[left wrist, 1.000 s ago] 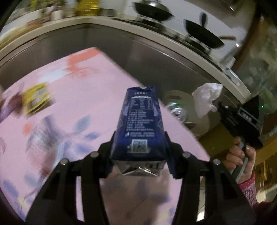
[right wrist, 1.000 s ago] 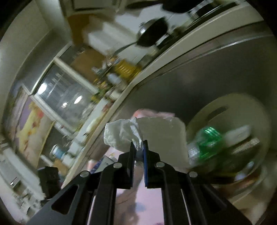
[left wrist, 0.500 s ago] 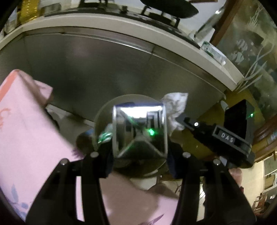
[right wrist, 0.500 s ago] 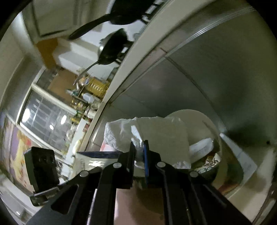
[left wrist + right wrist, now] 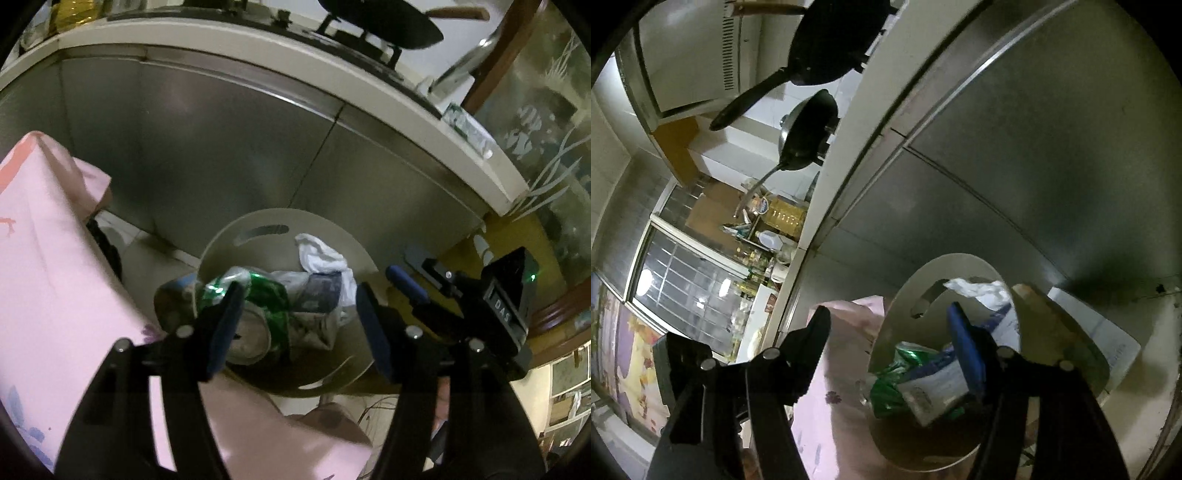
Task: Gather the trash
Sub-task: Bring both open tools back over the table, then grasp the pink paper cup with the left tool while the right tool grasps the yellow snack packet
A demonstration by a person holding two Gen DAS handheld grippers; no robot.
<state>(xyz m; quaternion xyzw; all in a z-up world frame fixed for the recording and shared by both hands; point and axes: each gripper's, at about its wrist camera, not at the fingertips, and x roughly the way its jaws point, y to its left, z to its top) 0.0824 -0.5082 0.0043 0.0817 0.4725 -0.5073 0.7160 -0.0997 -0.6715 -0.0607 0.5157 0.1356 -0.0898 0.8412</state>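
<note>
A round beige trash bin stands on the floor beside the table; it also shows in the right wrist view. Inside lie a dark blue carton, a white tissue and green wrapping. The carton, tissue and green wrapping also show in the right wrist view. My left gripper is open and empty above the bin. My right gripper is open and empty above the bin's rim, and shows in the left wrist view.
A table with a pink floral cloth is left of the bin. Grey metal cabinet doors stand behind it under a counter holding black pans. A wooden post and a glass panel are at the right.
Both grippers opened. The blue carton left my left gripper and the white tissue left my right gripper; both now lie in the bin. Both cameras swung from the table toward the bin.
</note>
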